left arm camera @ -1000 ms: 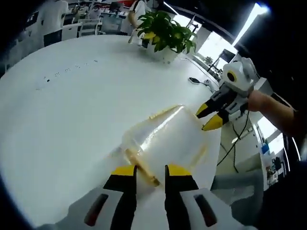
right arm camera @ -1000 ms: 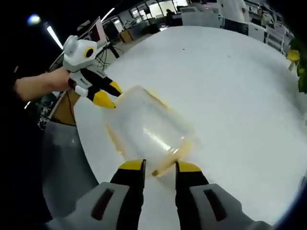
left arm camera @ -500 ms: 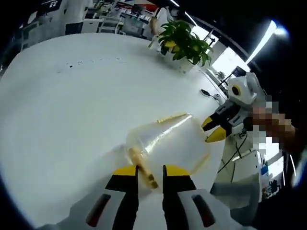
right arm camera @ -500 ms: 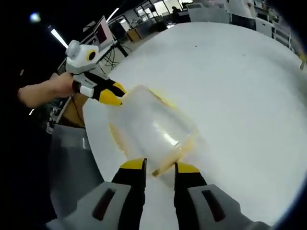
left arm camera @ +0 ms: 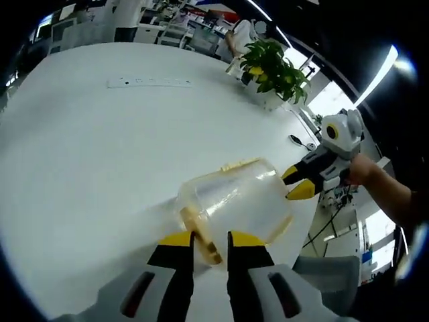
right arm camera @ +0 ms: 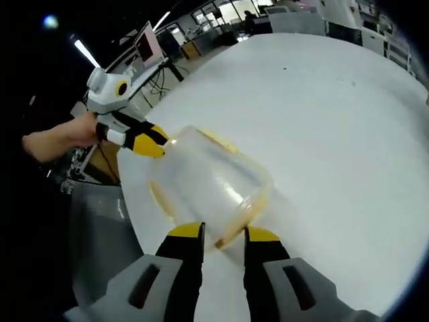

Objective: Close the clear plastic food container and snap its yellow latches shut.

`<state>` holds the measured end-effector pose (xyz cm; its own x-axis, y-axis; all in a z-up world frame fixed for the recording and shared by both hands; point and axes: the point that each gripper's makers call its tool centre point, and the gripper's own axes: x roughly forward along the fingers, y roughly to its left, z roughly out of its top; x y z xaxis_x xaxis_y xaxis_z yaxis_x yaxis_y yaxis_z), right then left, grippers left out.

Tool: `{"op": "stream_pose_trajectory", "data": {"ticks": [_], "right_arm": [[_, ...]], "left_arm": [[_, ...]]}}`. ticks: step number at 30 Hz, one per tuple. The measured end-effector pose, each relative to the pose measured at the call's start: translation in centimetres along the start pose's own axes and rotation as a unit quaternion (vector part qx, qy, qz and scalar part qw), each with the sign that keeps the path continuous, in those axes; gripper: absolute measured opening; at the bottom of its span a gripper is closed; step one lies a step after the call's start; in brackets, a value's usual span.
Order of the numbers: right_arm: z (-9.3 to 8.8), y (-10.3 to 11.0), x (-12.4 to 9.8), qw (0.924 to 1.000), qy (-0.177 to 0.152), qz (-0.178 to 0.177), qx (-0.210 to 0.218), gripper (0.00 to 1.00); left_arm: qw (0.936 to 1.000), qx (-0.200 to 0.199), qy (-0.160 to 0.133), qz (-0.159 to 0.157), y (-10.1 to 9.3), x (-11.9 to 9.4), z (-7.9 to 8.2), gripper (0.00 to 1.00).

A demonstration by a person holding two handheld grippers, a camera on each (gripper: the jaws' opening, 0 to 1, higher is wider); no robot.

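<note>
The clear plastic container (left arm camera: 234,201) lies on its side between my two grippers, over the near edge of the white table (left arm camera: 94,147). My left gripper (left arm camera: 210,240) is closed to a narrow gap on the yellow latch (left arm camera: 201,235) at the container's near end. In the right gripper view the container (right arm camera: 208,181) stretches away from my right gripper (right arm camera: 224,233), whose jaws hold the yellow latch (right arm camera: 231,231) at this end. The left gripper (right arm camera: 146,137) touches the far end there. The right gripper (left arm camera: 298,182) is at the container's far rim in the left gripper view.
A potted plant (left arm camera: 271,64) and a white power strip (left arm camera: 149,82) stand far back on the table. A small black object with a cable (left arm camera: 295,139) lies near the right edge. Below the table edge is a grey seat (right arm camera: 94,235). Desks and people fill the background.
My left gripper's jaws have narrowed slightly around the latch. Both cameras have tilted a little; the container stays held between the two grippers.
</note>
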<state>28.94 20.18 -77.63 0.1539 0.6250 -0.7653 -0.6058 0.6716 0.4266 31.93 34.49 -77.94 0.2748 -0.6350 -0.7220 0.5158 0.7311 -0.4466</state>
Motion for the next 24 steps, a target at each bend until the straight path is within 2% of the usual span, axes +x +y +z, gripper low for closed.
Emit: {"op": "stream_pose_trajectory", "data": {"ticks": [3,6,9,14,17,19,21,22,23,24], "right_arm": [[0.2,0.2,0.2,1.0000,-0.005,0.000,-0.002,0.20],[0.4,0.4,0.3,1.0000,-0.003,-0.005,0.004,0.21],[0.7,0.3,0.2,0.9981,0.011,-0.038,-0.047,0.22],[0.9,0.3,0.1,0.9957,0.016,-0.053,-0.075,0.24],[0.8,0.2,-0.1,0.9928,0.018,-0.054,-0.106,0.25],[0.7,0.1,-0.3,0.9882,0.024,-0.055,-0.141,0.24],[0.7,0.0,-0.5,0.9862,0.024,-0.060,-0.152,0.21],[1.0,0.0,-0.6,0.9813,0.021,-0.063,-0.181,0.21],[1.4,0.1,-0.8,0.9793,0.009,-0.065,-0.192,0.22],[1.7,0.0,-1.0,0.9800,0.000,-0.066,-0.187,0.24]], "left_arm": [[0.9999,0.016,0.006,0.001,0.1,-0.4,-0.2,0.12],[0.9963,0.083,0.004,0.021,0.2,-0.6,0.1,0.12],[0.9938,0.106,0.009,0.032,-0.1,-0.6,0.2,0.13],[0.9941,0.103,0.003,0.034,0.1,-0.8,0.2,0.14],[0.9882,0.146,-0.002,0.045,0.2,-1.0,0.4,0.14],[0.9859,0.159,-0.038,0.034,-0.8,-1.3,1.6,0.17],[0.9861,0.155,-0.042,0.044,-0.7,-1.9,1.9,0.18],[0.9847,0.159,-0.053,0.046,-0.7,-2.2,2.5,0.18],[0.9806,0.177,-0.074,0.041,-1.2,-2.4,3.4,0.18],[0.9778,0.189,-0.081,0.037,-1.6,-2.5,3.8,0.18]]}}
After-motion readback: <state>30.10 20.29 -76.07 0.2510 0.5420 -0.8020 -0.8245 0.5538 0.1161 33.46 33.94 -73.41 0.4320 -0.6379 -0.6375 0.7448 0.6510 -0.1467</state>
